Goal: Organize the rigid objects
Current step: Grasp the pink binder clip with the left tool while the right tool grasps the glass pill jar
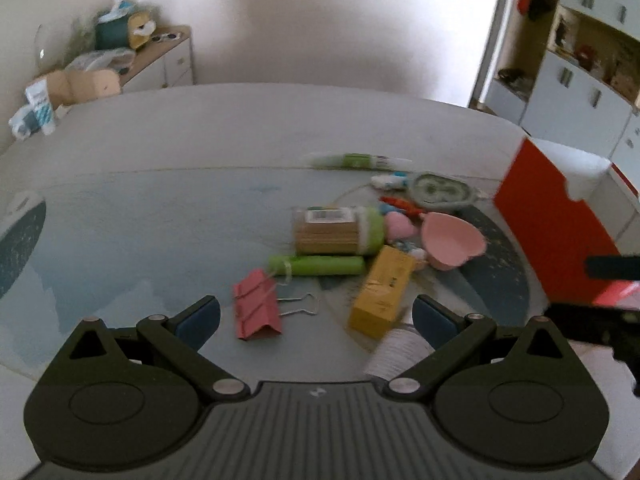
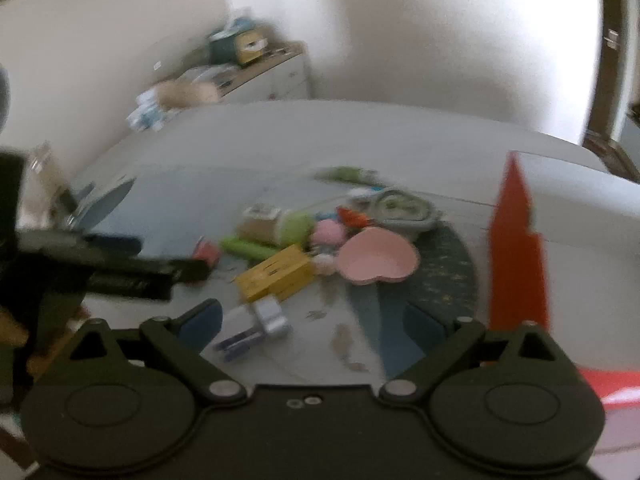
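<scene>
A pile of small objects lies on the grey table. In the left wrist view I see a pink binder clip (image 1: 256, 311), a yellow box (image 1: 383, 292), a green tube (image 1: 320, 266), a jar of toothpicks with a green lid (image 1: 338, 230), a pink heart-shaped dish (image 1: 454, 240), a grey oval case (image 1: 440, 191) and a white-green glue tube (image 1: 360, 160). My left gripper (image 1: 316, 320) is open and empty, just short of the clip and box. My right gripper (image 2: 314, 324) is open and empty above a small silver-and-purple object (image 2: 256, 326); the yellow box (image 2: 276, 274) and heart dish (image 2: 378, 260) lie beyond it.
A red and white open box (image 1: 556, 224) stands at the table's right edge, also seen in the right wrist view (image 2: 518, 256). A cluttered sideboard (image 1: 160, 56) stands against the far wall. The other gripper shows at the right of the left view (image 1: 600, 320).
</scene>
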A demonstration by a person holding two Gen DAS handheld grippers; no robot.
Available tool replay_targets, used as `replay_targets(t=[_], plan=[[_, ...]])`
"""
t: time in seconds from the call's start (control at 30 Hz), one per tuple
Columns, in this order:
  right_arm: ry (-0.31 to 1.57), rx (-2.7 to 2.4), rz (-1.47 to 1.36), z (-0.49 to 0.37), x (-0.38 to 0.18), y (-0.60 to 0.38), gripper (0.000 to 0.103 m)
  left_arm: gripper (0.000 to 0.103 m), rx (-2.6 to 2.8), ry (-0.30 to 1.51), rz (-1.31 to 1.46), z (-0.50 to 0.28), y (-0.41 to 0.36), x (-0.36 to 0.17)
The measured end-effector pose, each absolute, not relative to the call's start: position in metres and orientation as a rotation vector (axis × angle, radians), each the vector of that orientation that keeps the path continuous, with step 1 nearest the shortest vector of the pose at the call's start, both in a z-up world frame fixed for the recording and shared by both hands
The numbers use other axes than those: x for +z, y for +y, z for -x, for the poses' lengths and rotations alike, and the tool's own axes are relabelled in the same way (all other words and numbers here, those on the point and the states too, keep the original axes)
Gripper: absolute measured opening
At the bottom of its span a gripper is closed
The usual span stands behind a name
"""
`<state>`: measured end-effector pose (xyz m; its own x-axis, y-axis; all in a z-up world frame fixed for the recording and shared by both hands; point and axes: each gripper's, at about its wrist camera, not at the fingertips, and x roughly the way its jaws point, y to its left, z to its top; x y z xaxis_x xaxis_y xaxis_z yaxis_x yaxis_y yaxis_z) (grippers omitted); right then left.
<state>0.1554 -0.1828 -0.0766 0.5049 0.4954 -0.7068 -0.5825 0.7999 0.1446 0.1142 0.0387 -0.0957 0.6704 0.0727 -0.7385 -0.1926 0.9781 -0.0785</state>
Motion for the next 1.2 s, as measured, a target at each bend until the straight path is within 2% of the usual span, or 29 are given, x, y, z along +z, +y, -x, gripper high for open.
replay_targets(t=[0.4,0.47,0.6,0.67,0.8,0.87,1.0,1.07,1.13,1.2], plan=[[0.869,0.841,0.255,-0.154,-0.111,-0.133,0.093,0.102,0.212,0.886,0.209,-0.134,0.079,-0.134],[0.873,0.857,0.266,-0.156,-0.116,-0.128,0.093,0.097,0.207,0.895,0.213,-0.137,0.081,-0.138],[0.87,0.877,0.296,-0.159,-0.123,-0.12,0.089,0.095,0.201,0.914,0.203,-0.144,0.081,-0.145],[0.873,0.879,0.3,-0.161,-0.126,-0.117,0.087,0.084,0.191,0.925,0.211,-0.147,0.083,-0.147],[0.871,0.883,0.311,-0.163,-0.13,-0.115,0.085,0.081,0.19,0.927,0.201,-0.15,0.083,-0.15],[0.869,0.88,0.318,-0.165,-0.133,-0.115,0.084,0.075,0.189,0.925,0.196,-0.153,0.082,-0.15],[0.865,0.879,0.33,-0.165,-0.136,-0.112,0.081,0.07,0.194,0.924,0.179,-0.158,0.079,-0.149],[0.861,0.881,0.333,-0.165,-0.136,-0.111,0.08,0.056,0.199,0.923,0.159,-0.159,0.076,-0.149],[0.859,0.879,0.335,-0.166,-0.137,-0.11,0.078,0.053,0.196,0.926,0.145,-0.161,0.074,-0.148],[0.856,0.875,0.345,-0.165,-0.138,-0.108,0.076,0.046,0.2,0.926,0.132,-0.161,0.073,-0.148]])
